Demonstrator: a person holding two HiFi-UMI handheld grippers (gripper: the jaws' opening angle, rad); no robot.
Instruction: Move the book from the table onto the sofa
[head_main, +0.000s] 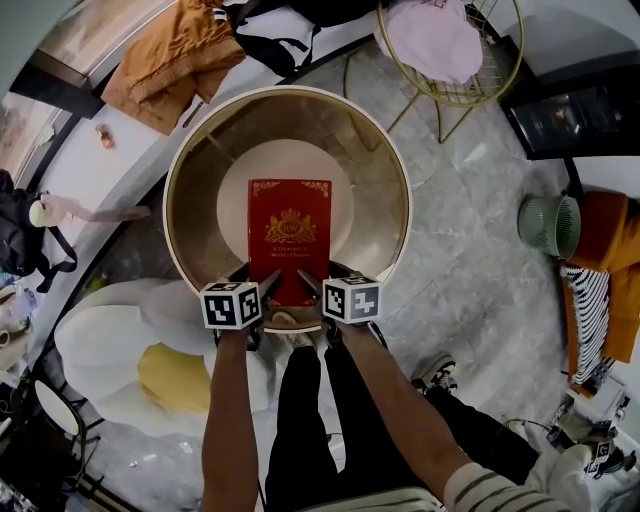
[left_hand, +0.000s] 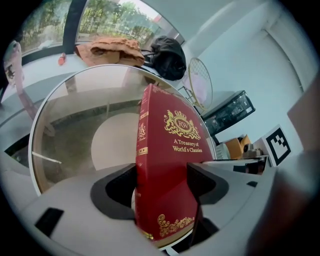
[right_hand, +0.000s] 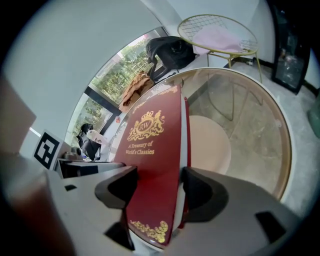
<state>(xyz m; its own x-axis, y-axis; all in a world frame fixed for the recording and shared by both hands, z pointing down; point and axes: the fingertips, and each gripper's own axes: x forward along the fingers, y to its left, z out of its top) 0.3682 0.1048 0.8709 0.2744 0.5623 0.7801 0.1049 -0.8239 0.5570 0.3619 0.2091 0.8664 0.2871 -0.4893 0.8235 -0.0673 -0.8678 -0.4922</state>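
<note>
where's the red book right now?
The book sits centre of the head view over the round glass table, near edge clamped by the left gripper and the right gripper.

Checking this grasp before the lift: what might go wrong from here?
1. The left gripper and right gripper clamp the red book only at its near edge, so its far end may sag or slip out.
2. The table is glass; a dropped book might strike it hard.

Near edge of book (head_main: 288, 235) under left tongs (head_main: 256, 281) and right tongs (head_main: 324, 279)
</note>
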